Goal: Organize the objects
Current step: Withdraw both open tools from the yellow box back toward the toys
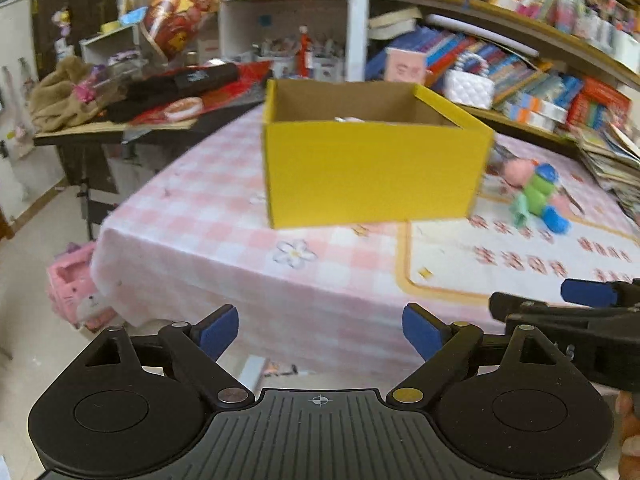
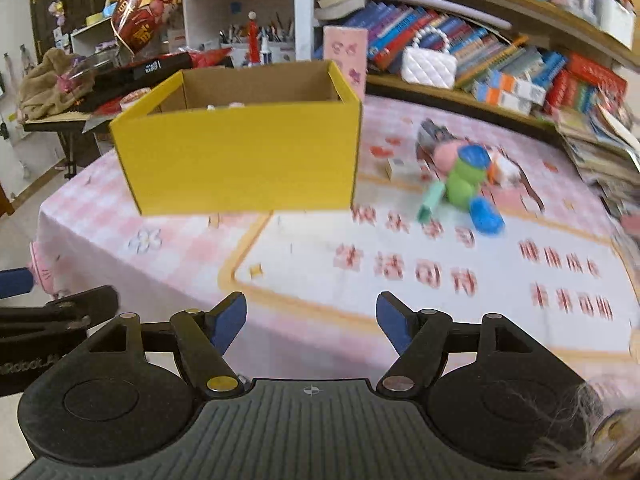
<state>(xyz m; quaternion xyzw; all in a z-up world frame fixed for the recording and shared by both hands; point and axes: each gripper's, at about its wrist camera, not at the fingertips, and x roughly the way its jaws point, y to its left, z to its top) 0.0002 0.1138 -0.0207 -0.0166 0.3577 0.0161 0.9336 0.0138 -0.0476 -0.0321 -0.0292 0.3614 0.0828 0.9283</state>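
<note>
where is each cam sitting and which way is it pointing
Left wrist: sits on the left tool, angled down across the table at the yellow box; the jaws stand open, and the right tool shows at the right edge.
Right wrist: sits on the right tool, facing box and plush toy; jaws open, the left tool at the left edge.
Shared: box, toy, checked tablecloth, bookshelves.

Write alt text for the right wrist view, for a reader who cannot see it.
The right gripper hangs open and empty over the near edge of a table with a pink checked cloth, facing an open yellow box. A green and blue toy figure lies on a white mat to the box's right, with crowded bookshelves behind.
</note>
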